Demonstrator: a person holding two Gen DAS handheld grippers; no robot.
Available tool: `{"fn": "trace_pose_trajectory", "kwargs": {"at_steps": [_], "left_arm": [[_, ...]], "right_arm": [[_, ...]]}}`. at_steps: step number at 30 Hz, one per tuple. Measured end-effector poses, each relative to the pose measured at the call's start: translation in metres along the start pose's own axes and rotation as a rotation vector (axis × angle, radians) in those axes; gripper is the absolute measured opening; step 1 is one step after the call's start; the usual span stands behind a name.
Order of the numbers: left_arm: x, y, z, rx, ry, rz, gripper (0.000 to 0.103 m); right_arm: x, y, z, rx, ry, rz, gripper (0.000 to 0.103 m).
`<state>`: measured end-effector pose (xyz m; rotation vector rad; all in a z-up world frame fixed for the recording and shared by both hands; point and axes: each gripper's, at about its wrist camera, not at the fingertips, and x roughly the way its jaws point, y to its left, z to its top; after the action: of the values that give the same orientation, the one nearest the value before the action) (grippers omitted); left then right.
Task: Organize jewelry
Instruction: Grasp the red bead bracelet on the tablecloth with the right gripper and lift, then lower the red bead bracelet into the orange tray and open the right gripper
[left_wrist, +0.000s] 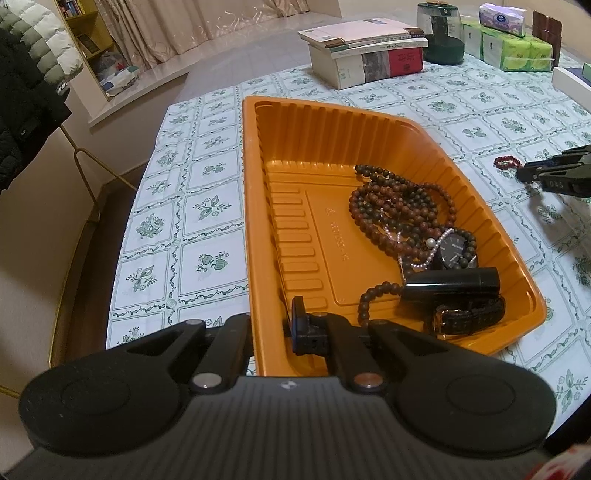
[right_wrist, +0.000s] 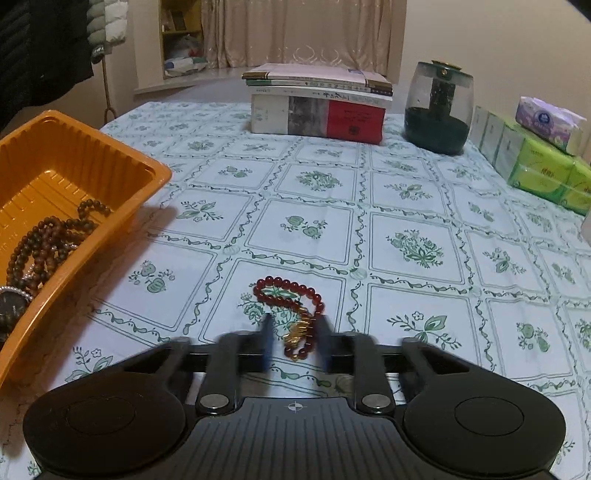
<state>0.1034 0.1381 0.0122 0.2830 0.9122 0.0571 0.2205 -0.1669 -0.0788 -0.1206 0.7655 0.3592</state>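
Note:
An orange tray (left_wrist: 255, 206) sits on the floral tablecloth. It holds brown bead strands (left_wrist: 399, 206), a black watch (left_wrist: 456, 249), a small pearl chain, a black tube (left_wrist: 450, 284) and a brown leather strap (left_wrist: 469, 314). My left gripper (left_wrist: 273, 328) is shut on the tray's near left wall, with one finger inside and one outside. In the right wrist view a red bead bracelet (right_wrist: 291, 295) with a gold charm lies on the cloth. My right gripper (right_wrist: 295, 339) is open and blurred, its fingers on either side of the bracelet's near end. The tray (right_wrist: 122, 162) shows at left there.
A stack of books (right_wrist: 317, 103) and a dark glass jar (right_wrist: 437, 110) stand at the far side of the table. Green tissue packs (right_wrist: 535, 166) line the far right edge. A coat rack with jackets stands off the table to the left.

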Motion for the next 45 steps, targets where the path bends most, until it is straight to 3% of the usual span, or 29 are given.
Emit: {"fn": "trace_pose_trajectory", "kwargs": {"at_steps": [15, 25, 45], "left_arm": [[-0.001, 0.0, 0.001, 0.008, -0.007, 0.0, 0.004], [-0.002, -0.002, 0.002, 0.015, -0.008, 0.006, 0.004], [-0.004, -0.001, 0.004, 0.024, -0.021, 0.001, 0.004]], "right_arm": [[-0.057, -0.034, -0.006, 0.047, -0.028, -0.025, 0.007], [-0.103, -0.043, 0.031, -0.026, -0.051, 0.052, 0.007], [-0.099, 0.096, 0.09, -0.292, -0.078, 0.372, 0.007]]}}
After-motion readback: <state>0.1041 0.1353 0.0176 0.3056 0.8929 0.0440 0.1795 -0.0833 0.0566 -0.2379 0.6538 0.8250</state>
